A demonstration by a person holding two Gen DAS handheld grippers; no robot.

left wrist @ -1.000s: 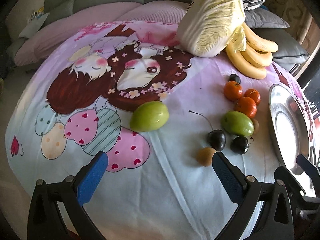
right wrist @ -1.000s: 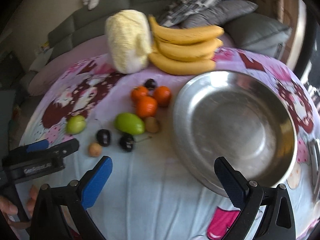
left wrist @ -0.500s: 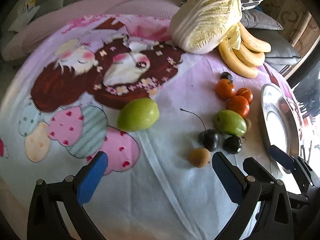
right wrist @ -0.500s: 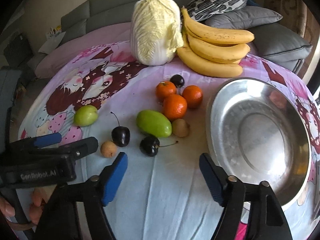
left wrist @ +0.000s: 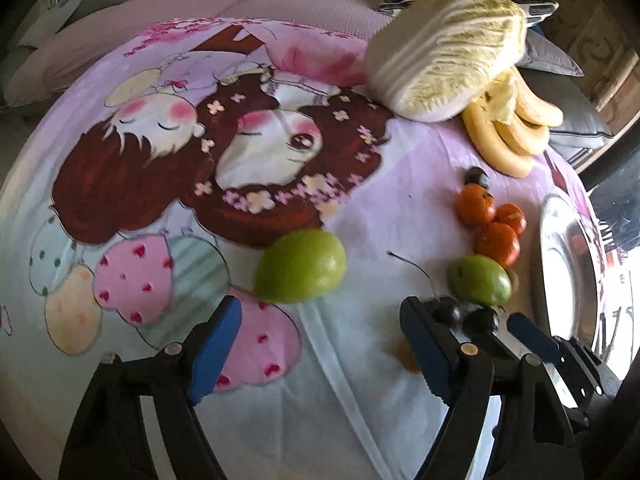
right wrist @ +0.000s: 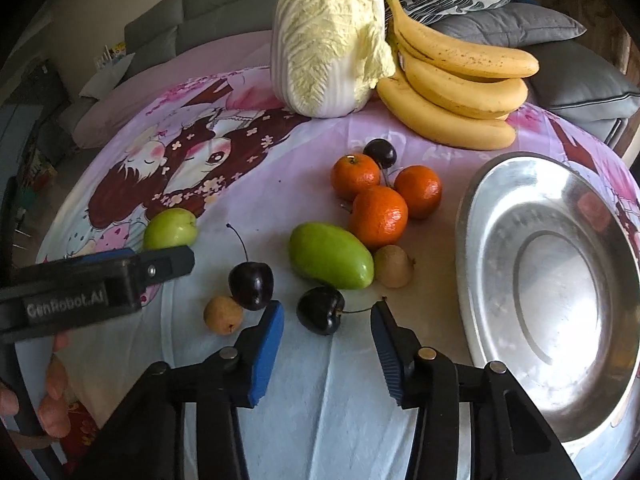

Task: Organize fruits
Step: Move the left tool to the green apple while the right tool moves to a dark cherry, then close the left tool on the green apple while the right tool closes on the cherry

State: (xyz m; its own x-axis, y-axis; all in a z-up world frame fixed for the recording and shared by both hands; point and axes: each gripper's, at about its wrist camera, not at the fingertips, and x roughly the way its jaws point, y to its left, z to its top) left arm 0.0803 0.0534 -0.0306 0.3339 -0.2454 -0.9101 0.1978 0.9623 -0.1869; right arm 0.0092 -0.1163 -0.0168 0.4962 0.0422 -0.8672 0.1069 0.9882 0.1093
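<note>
Nearly closed on a cherry, nothing gripped yet

Here, in the left wrist view, held the left gripper (left wrist: 320, 320) low over the cartoon-print cloth (left wrist: 160, 160). Kept its jaws apart, just drawn inward, with nothing between them. Faced the round green fruit (left wrist: 300, 266), which lay just beyond the tips. Hid most of the small brown fruit (left wrist: 404, 354) behind that gripper's right-hand finger. Squeezed the steel dish (left wrist: 568, 280) into a sliver at the right edge.

Showed far more through the right wrist view. Caught, at far left, bare fingers (right wrist: 52, 400) behind the left gripper's black body, seen in no other view. Laid out next the small brown fruit in full, touching a stalked cherry (right wrist: 252, 286). Set the right gripper (right wrist: 328, 320) astride a second cherry (right wrist: 320, 310), jaws just narrowed around it, pads clear of its skin on both sides. Placed past that the oblong green fruit (right wrist: 330, 256) and three oranges (right wrist: 378, 216) in a tight cluster. Gave the dish its whole round face at right, near the oranges. Stood the cabbage (right wrist: 328, 36) and bananas (right wrist: 452, 92) touching at the back.
</note>
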